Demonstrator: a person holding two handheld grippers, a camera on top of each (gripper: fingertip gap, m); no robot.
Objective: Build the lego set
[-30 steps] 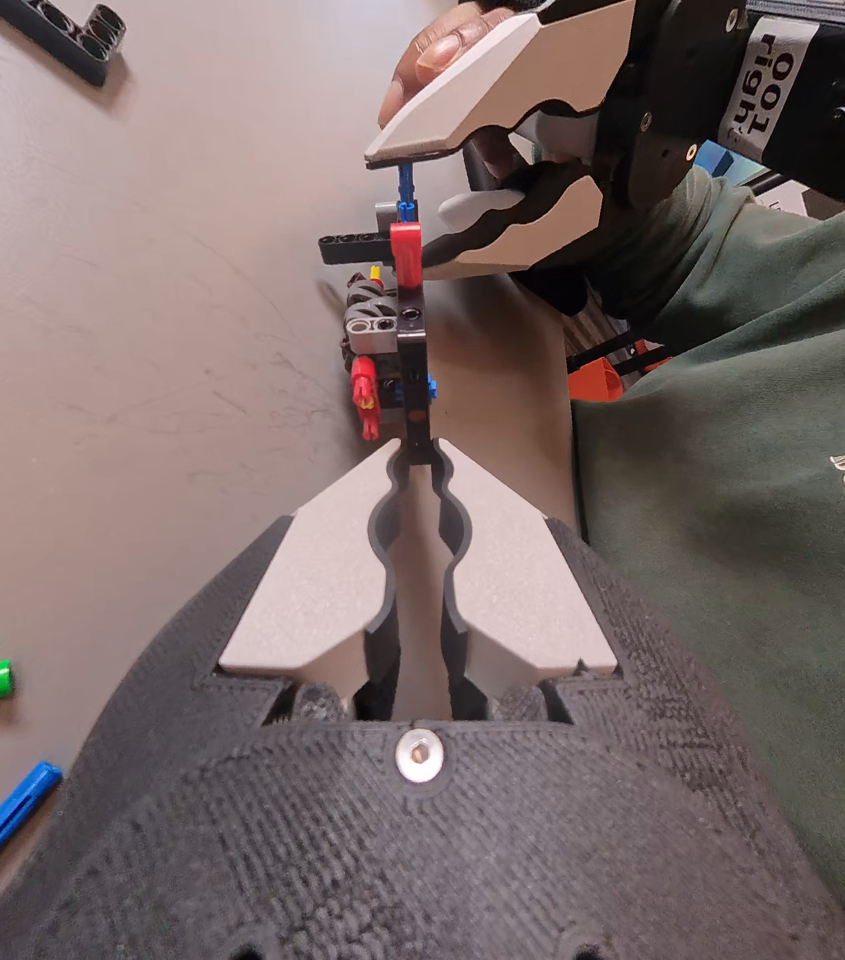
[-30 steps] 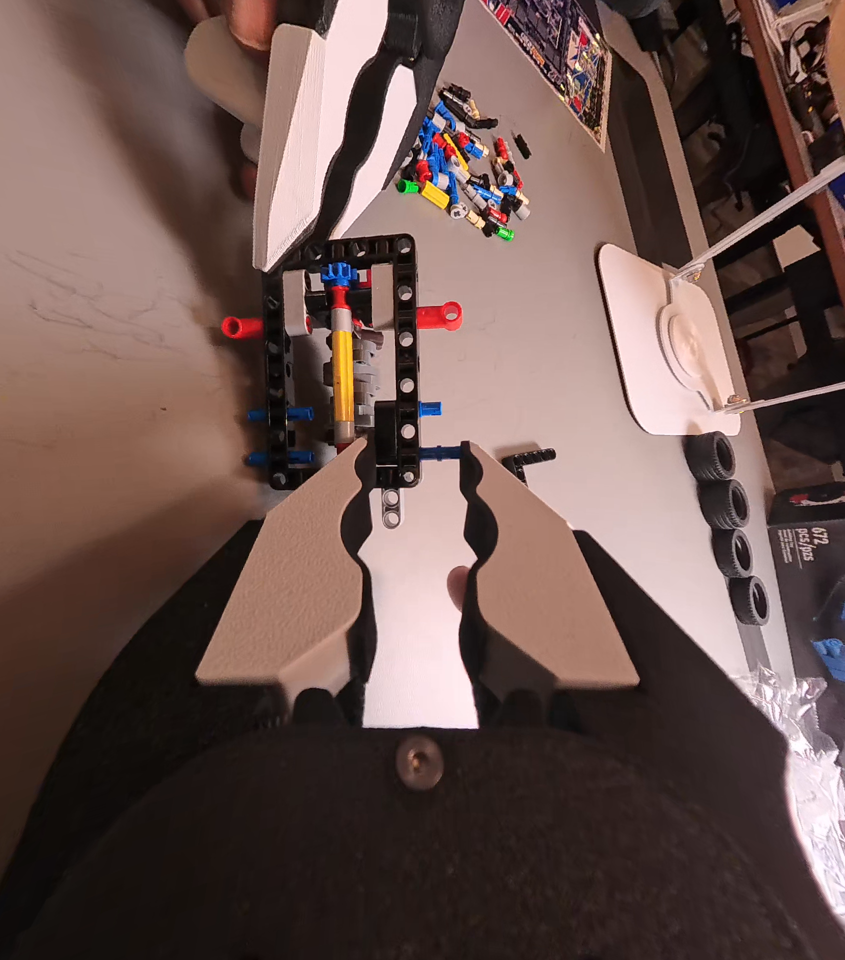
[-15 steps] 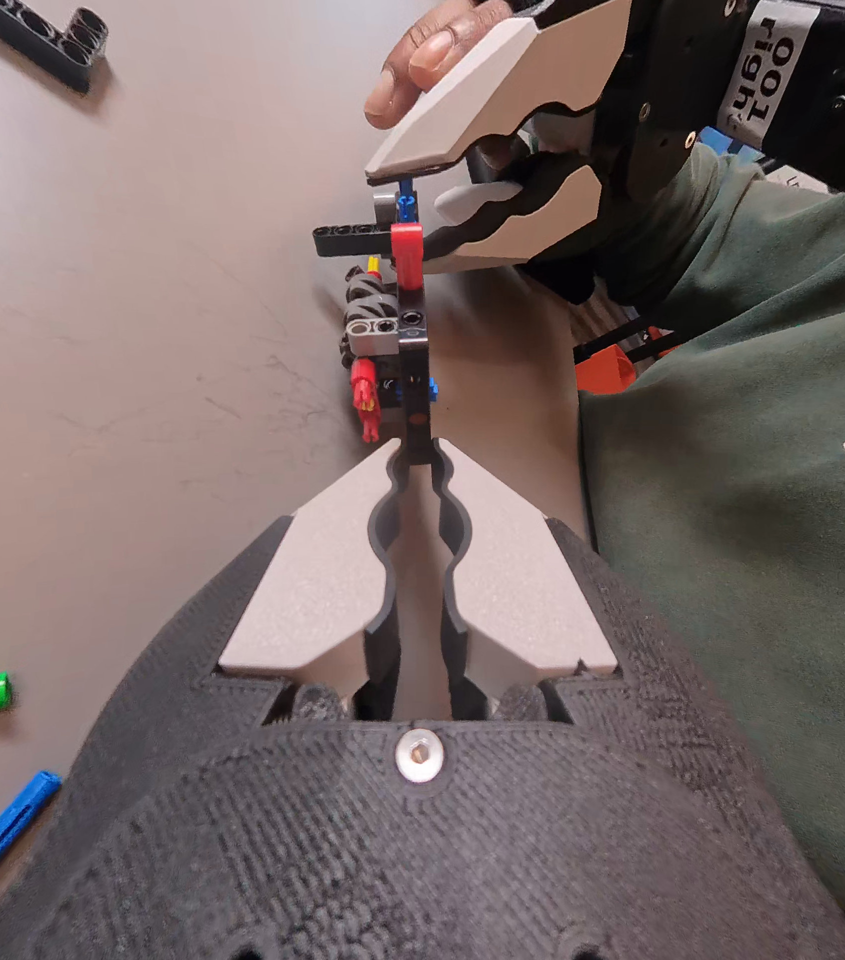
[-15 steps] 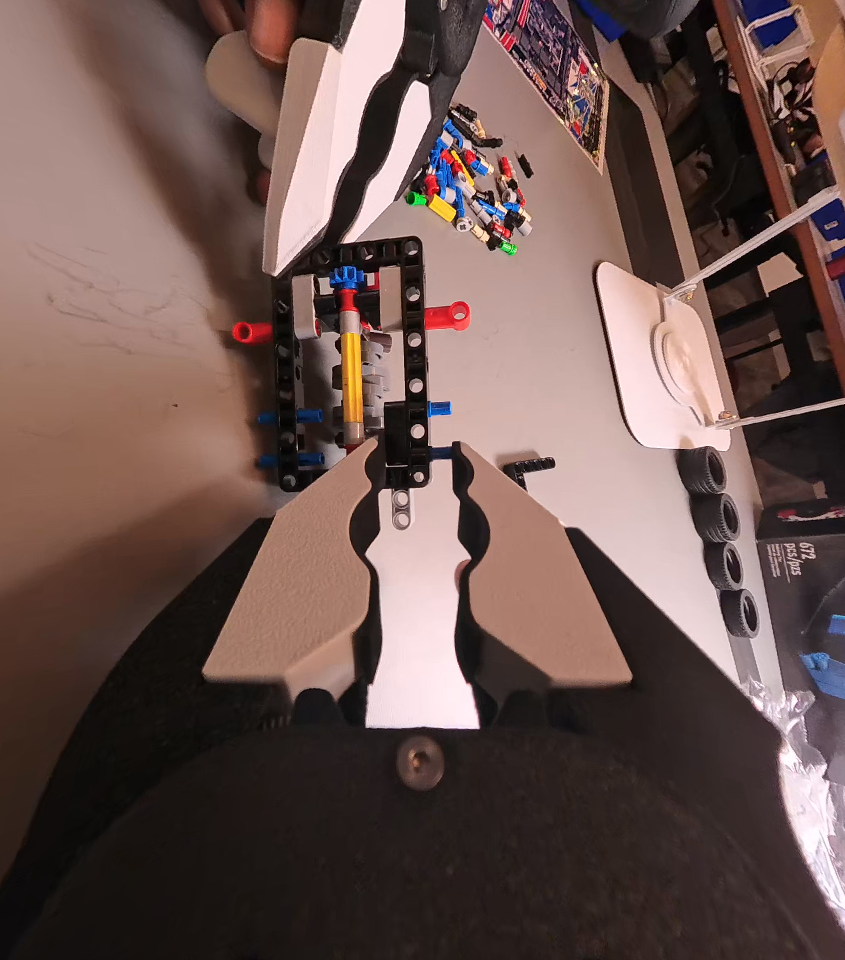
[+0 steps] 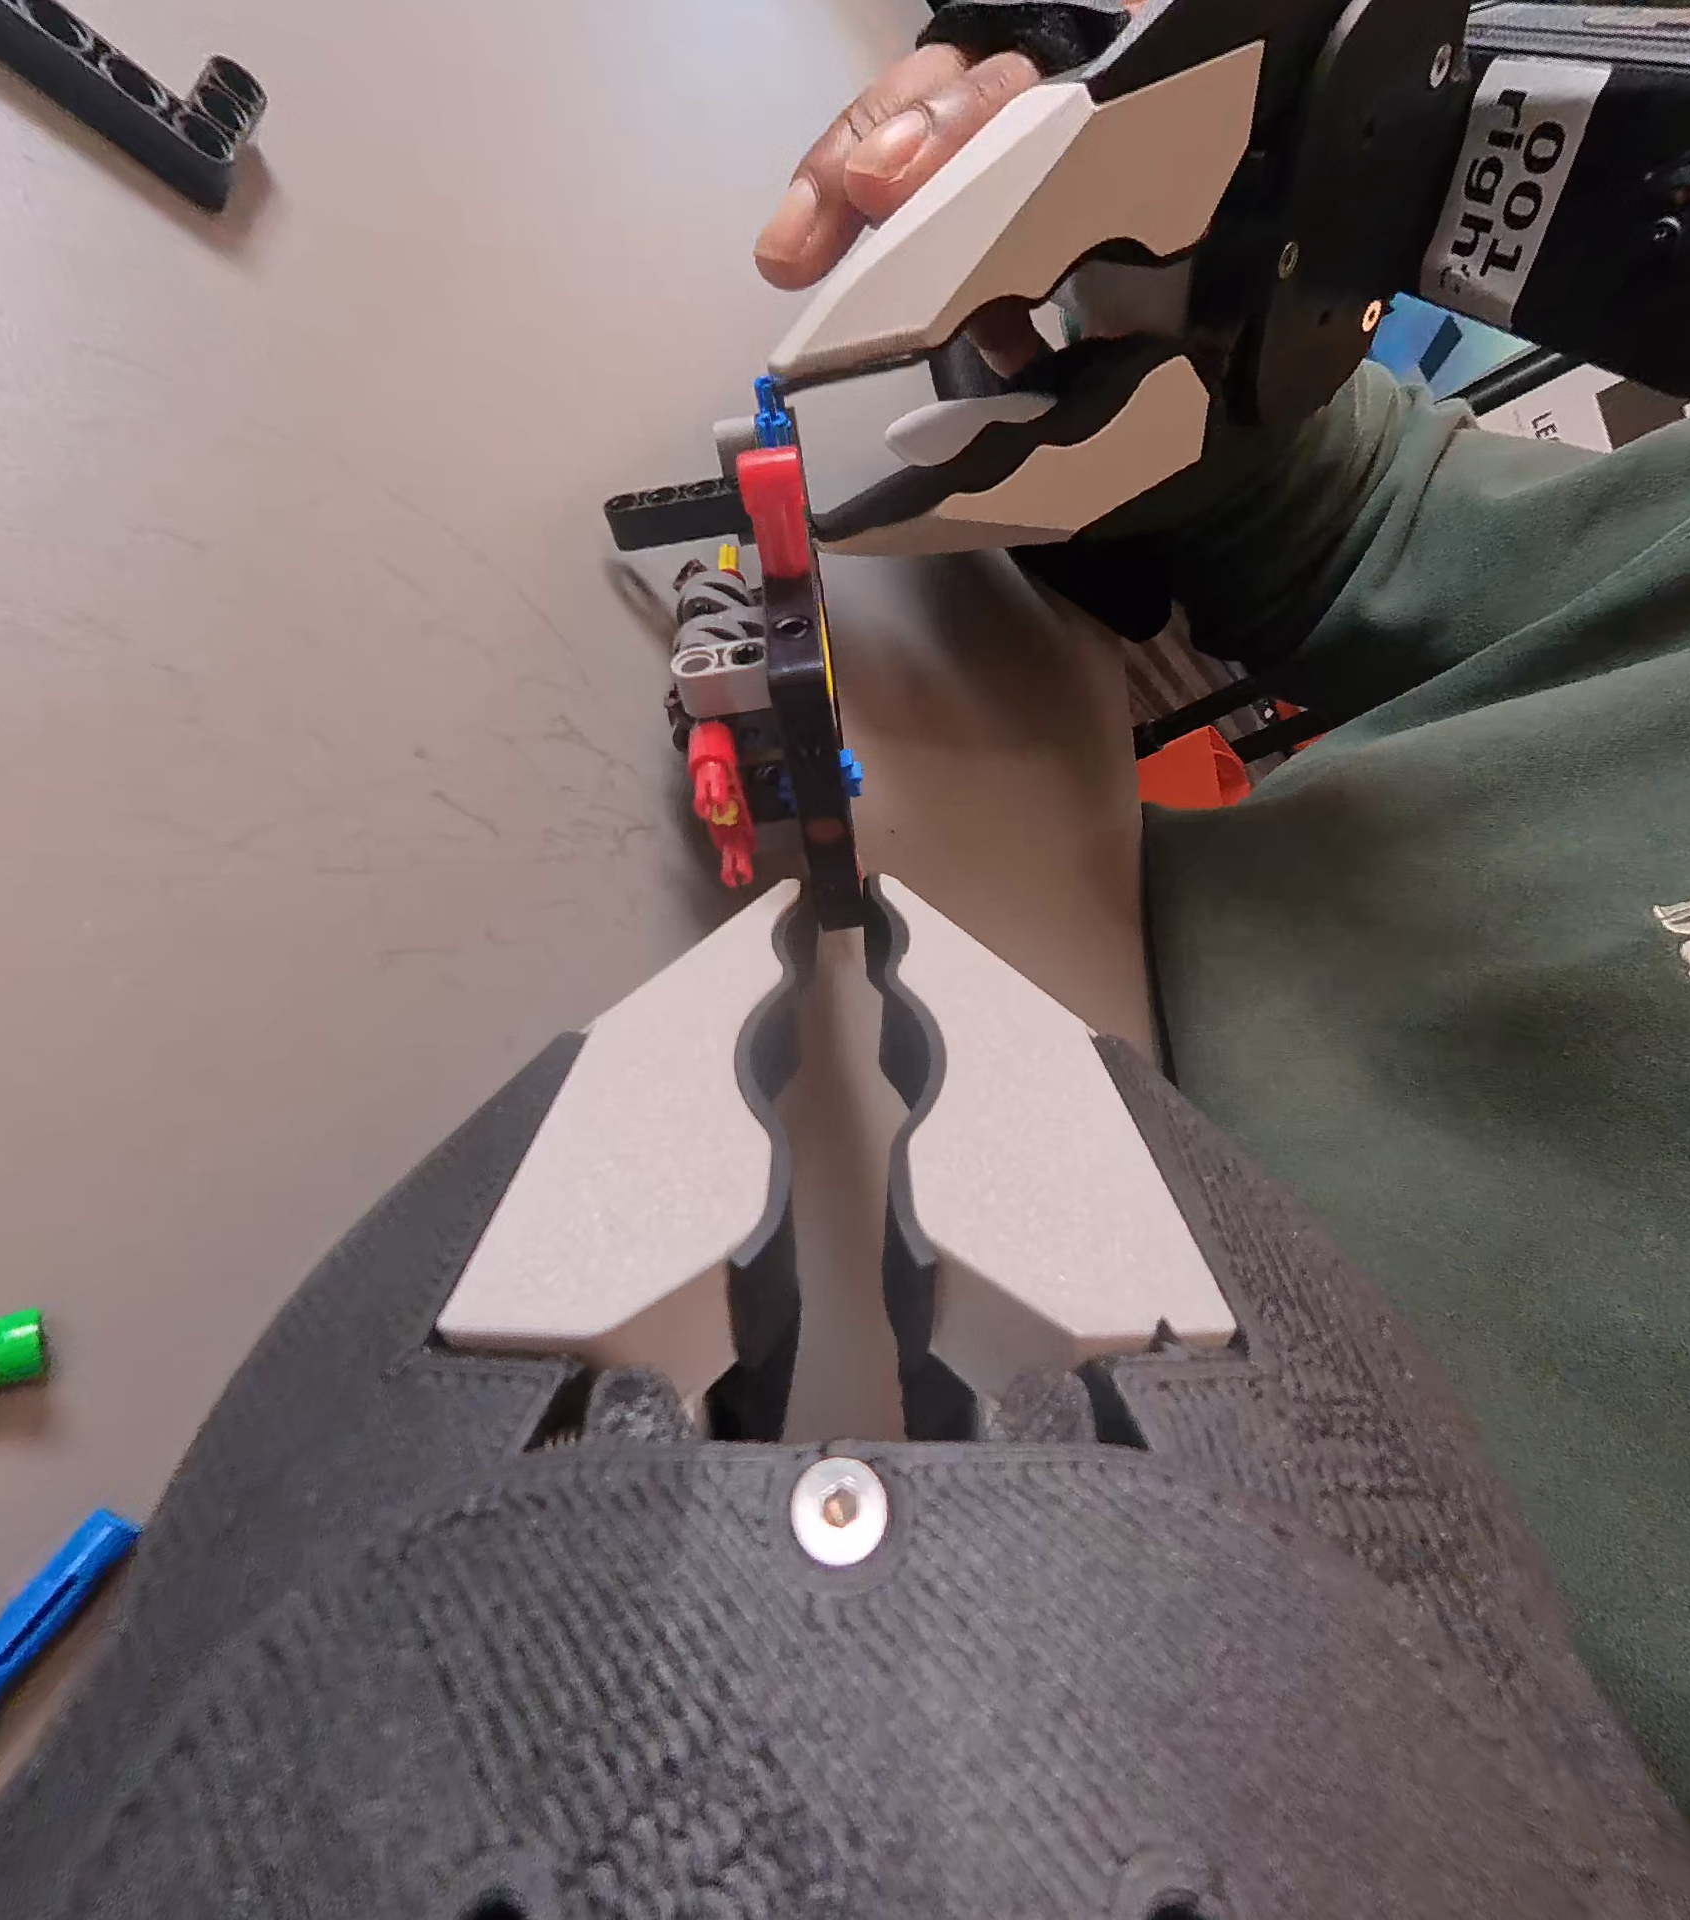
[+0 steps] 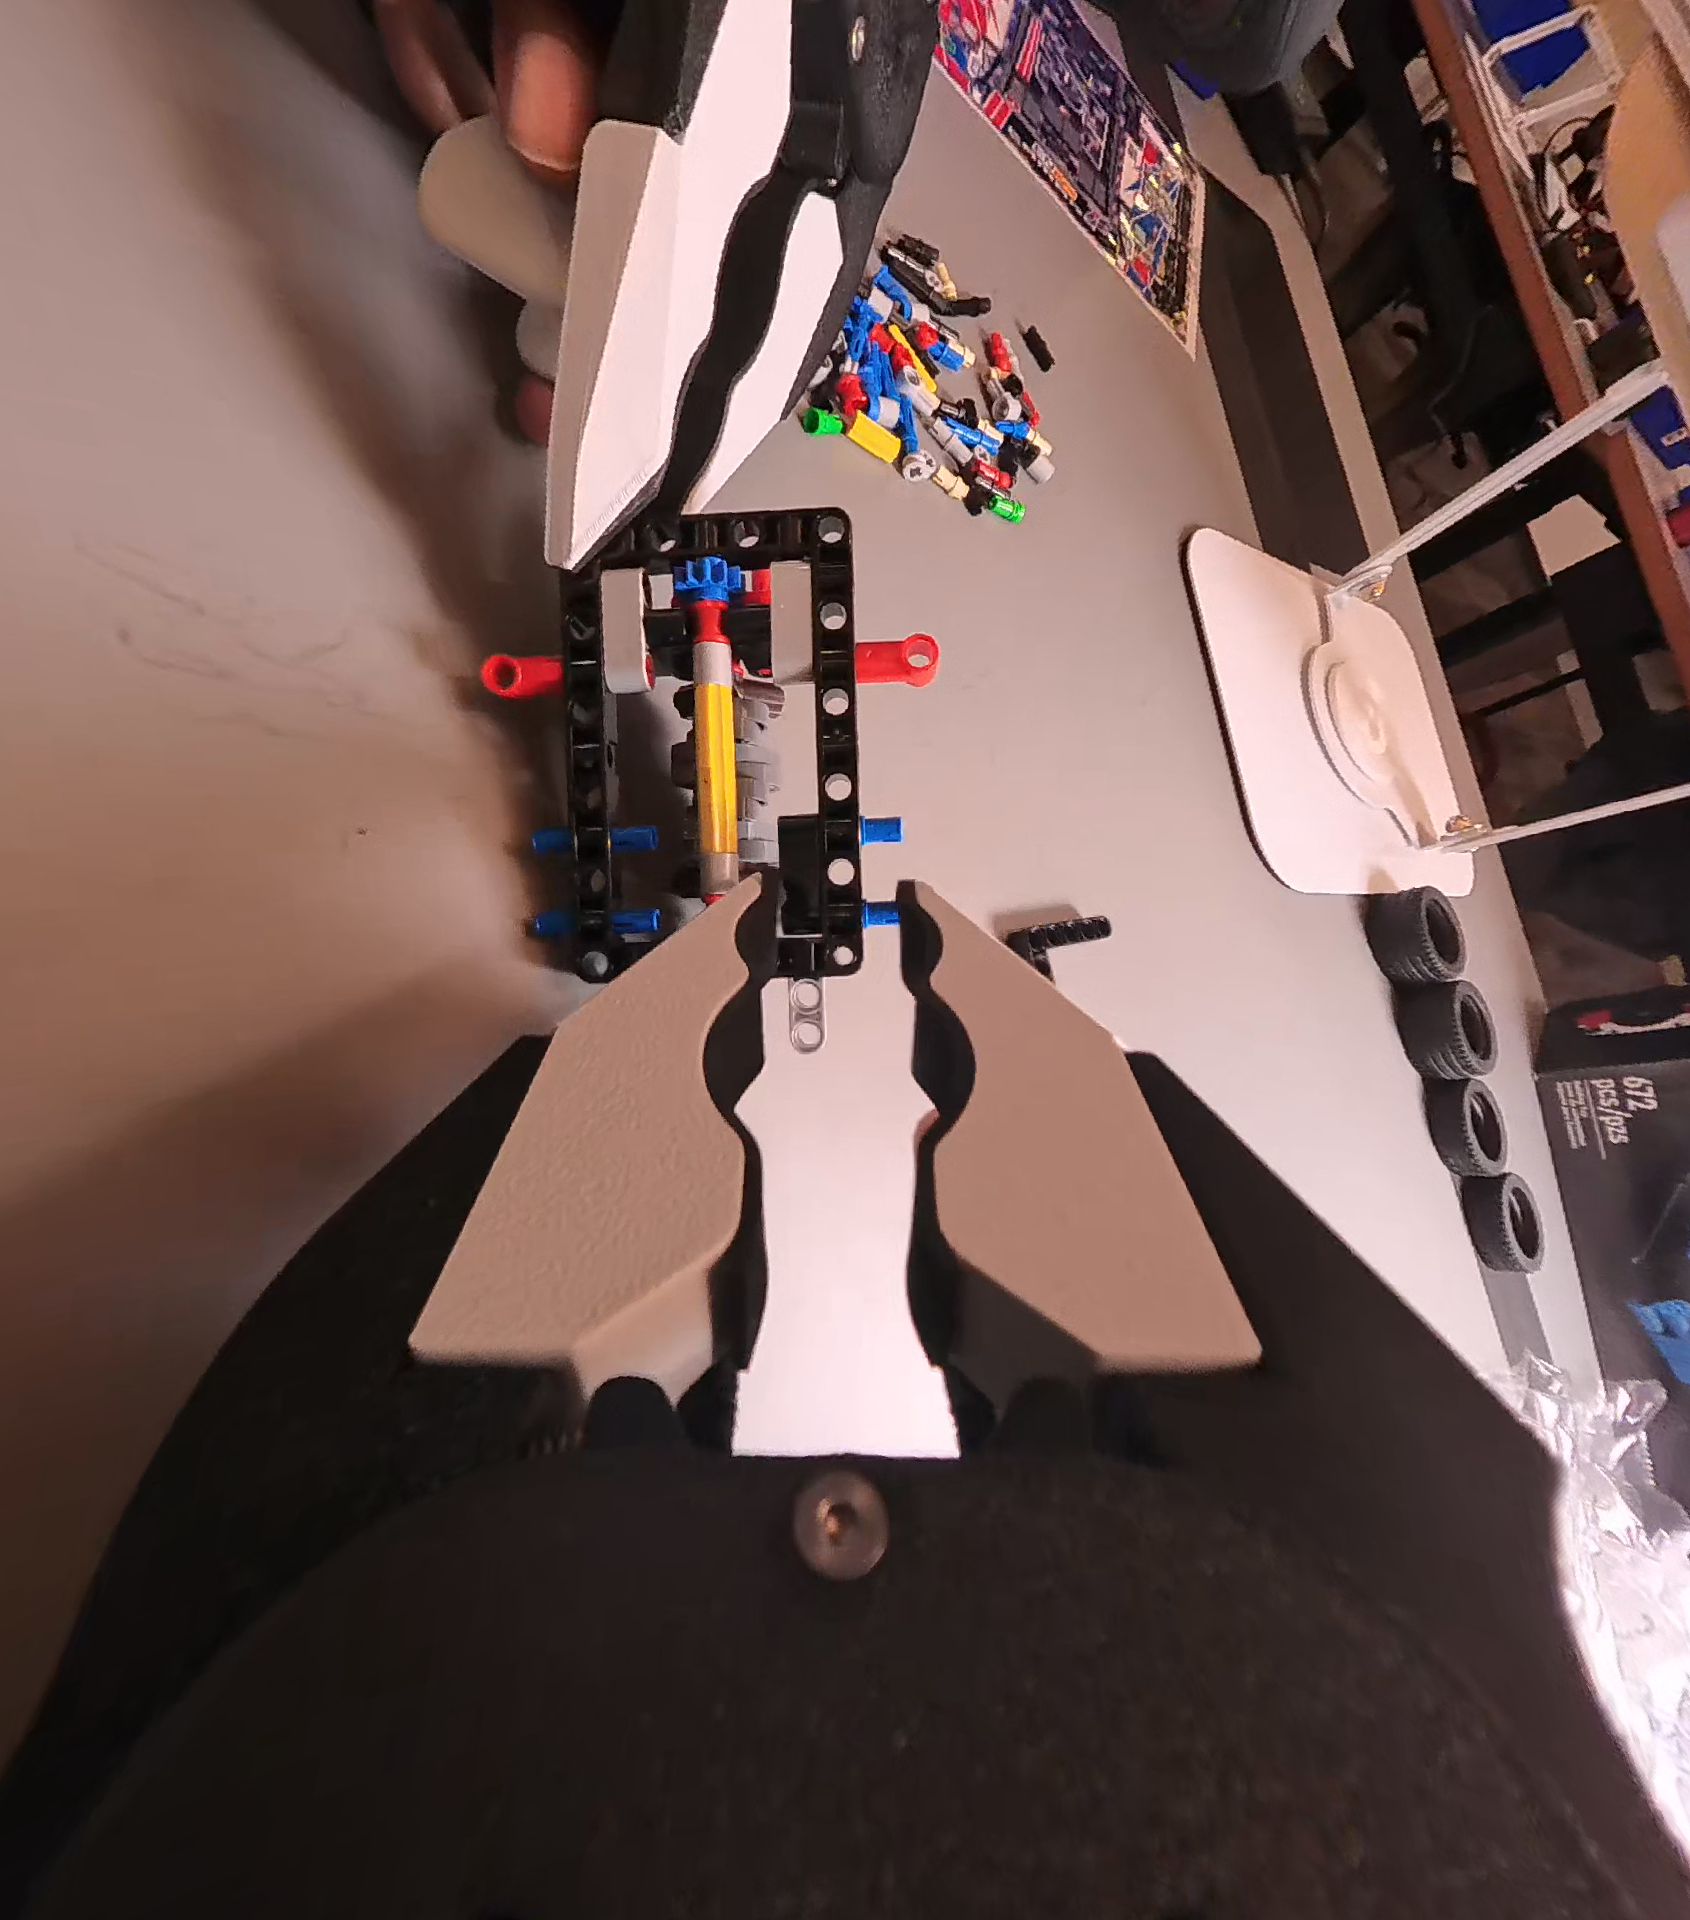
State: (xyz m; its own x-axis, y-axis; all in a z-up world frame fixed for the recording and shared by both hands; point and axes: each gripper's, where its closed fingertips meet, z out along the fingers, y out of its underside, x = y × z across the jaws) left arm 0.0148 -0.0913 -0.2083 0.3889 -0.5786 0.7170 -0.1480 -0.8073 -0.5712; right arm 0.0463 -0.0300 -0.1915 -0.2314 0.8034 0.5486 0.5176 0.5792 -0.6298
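Grey tabletop [image 6: 1080,748]: loose parts pile [image 6: 934,395], four tyres [image 6: 1454,1070], shelving [image 6: 1599,208] behind.

The left gripper [image 6: 659,499] hides the black frame's [image 6: 836,665] far-left corner; the loose-piece pile [image 6: 934,400] is too small to sort.

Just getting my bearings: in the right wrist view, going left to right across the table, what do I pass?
black frame assembly → pile of loose coloured pieces → white base plate → row of black tyres → set box
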